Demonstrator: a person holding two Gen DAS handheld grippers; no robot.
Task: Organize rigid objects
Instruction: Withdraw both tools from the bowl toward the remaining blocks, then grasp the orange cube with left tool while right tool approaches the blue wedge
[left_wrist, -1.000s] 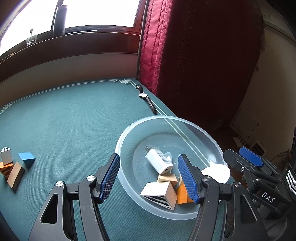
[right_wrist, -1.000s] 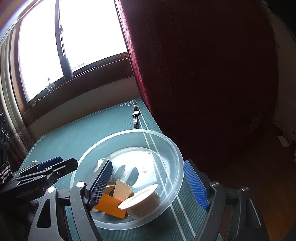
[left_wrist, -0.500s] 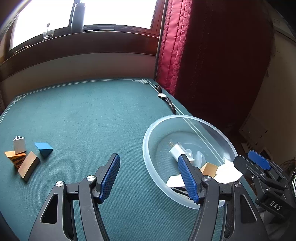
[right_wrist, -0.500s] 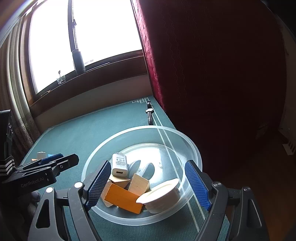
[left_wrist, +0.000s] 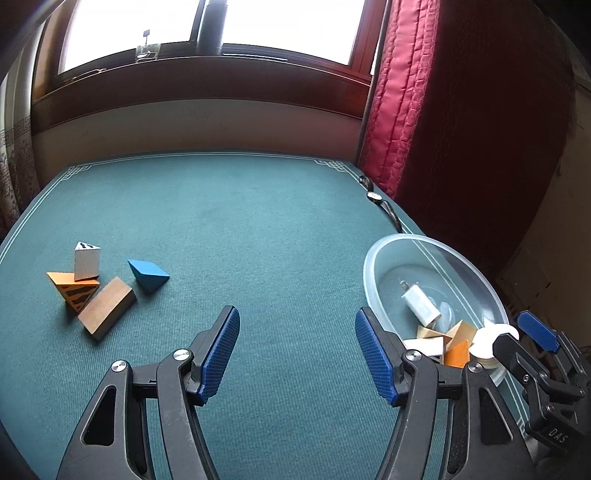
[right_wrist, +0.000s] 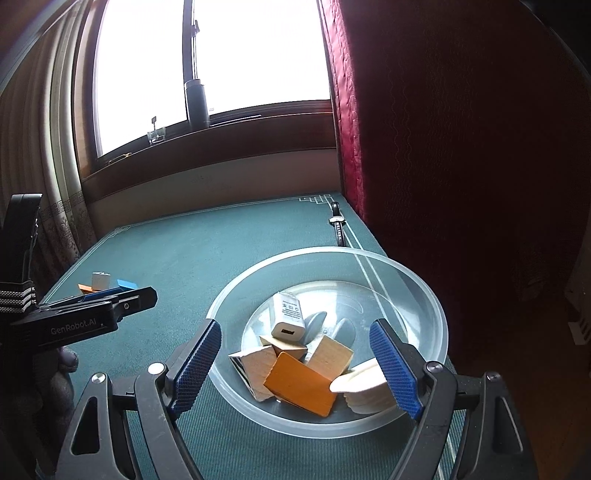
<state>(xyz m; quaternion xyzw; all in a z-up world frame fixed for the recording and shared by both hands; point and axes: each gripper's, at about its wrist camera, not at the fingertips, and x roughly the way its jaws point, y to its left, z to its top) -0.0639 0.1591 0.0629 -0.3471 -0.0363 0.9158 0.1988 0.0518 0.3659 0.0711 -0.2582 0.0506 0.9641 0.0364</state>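
The translucent plastic bowl (right_wrist: 424, 291) on the green felt table (left_wrist: 258, 229) contains a white charger (right_wrist: 287, 314), wooden blocks and a white disc (right_wrist: 364, 384), while the left gripper (left_wrist: 297, 350) and the right gripper (right_wrist: 301, 365) hover empty, jaws released, four loose blocks (left_wrist: 105, 301) lying far left.

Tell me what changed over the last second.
The left gripper swung left, off the clear bowl toward the loose blocks. The right gripper shifted to frame the bowl. Both stay open and empty; the bowl's contents, blocks and watch did not move.
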